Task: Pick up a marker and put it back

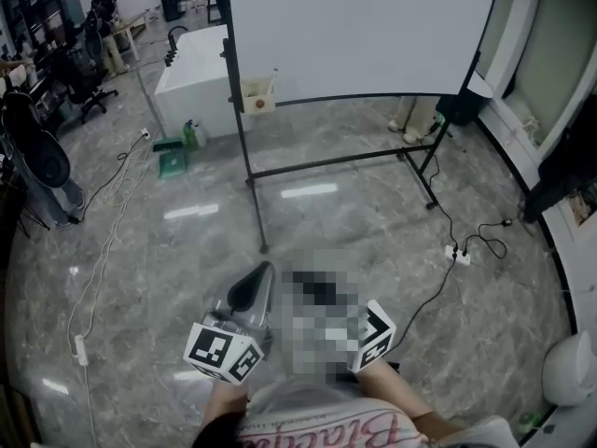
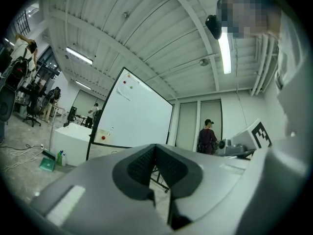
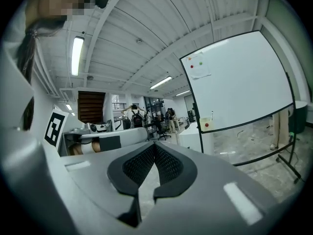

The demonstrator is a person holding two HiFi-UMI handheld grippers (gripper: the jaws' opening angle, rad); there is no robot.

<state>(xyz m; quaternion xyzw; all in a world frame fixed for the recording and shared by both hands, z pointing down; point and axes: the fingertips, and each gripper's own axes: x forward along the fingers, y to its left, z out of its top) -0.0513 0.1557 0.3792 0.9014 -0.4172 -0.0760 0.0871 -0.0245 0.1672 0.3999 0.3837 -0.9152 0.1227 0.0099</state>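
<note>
While both grippers hang low in front of me, the inventory reads as follows.

Item 1: left gripper [image 2: 155,148]. My fingers are pressed together at the tips with nothing between them. In the head view it shows at six o'clock, pointing forward over the floor [image 1: 187,250].

Item 2: right gripper [image 3: 154,148]. Fingers likewise closed and empty, just beside the left one. Only its marker cube [image 1: 374,334] shows in the head view.

Item 3: marker [image 1: 273,75]. A slim pale stick stands upright in a small tan box [image 1: 258,97] at eleven o'clock. The box hangs at the lower left corner of the whiteboard [image 1: 359,31], well apart from both grippers.

Item 4: whiteboard stand [image 1: 254,194]. A dark post comes down from the box corner to the floor at twelve o'clock, and a cross rail runs right toward one o'clock.

Item 5: open room. Bare grey stone floor lies between me and the post.

Item 6: edges to mind.
- A white cable [image 1: 103,250] trails along the floor from ten down to eight o'clock.
- A black cable and a power strip [image 1: 459,255] lie at two o'clock.
- A white counter [image 1: 191,82] stands at eleven o'clock beside the board, with a green bottle [image 1: 189,135] at its foot.
</note>
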